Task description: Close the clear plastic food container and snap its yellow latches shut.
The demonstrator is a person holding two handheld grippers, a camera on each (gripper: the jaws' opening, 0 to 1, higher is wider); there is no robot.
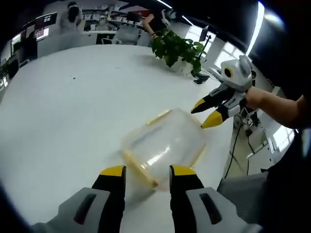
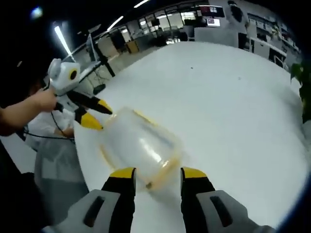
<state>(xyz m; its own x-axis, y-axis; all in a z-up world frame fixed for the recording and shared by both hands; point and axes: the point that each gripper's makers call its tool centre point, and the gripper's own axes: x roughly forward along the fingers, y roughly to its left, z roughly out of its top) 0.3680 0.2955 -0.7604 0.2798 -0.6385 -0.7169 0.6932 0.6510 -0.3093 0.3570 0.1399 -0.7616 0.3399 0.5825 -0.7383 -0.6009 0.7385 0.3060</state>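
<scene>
The clear plastic food container with yellow latches (image 1: 164,146) lies near the edge of the round white worktop (image 1: 73,107), between my two grippers, so I can come at it from opposite sides. My left gripper (image 1: 146,180) is released, its yellow-tipped jaws spread just at the container's near rim; in the right gripper view it reaches in at the far corner (image 2: 96,113). My right gripper (image 2: 158,179) is likewise open, jaws apart beside the near rim and yellow strip. I judge neither grips it yet. The blur hides whether the lid is seated. A potted green plant (image 1: 177,49) stands well apart.
</scene>
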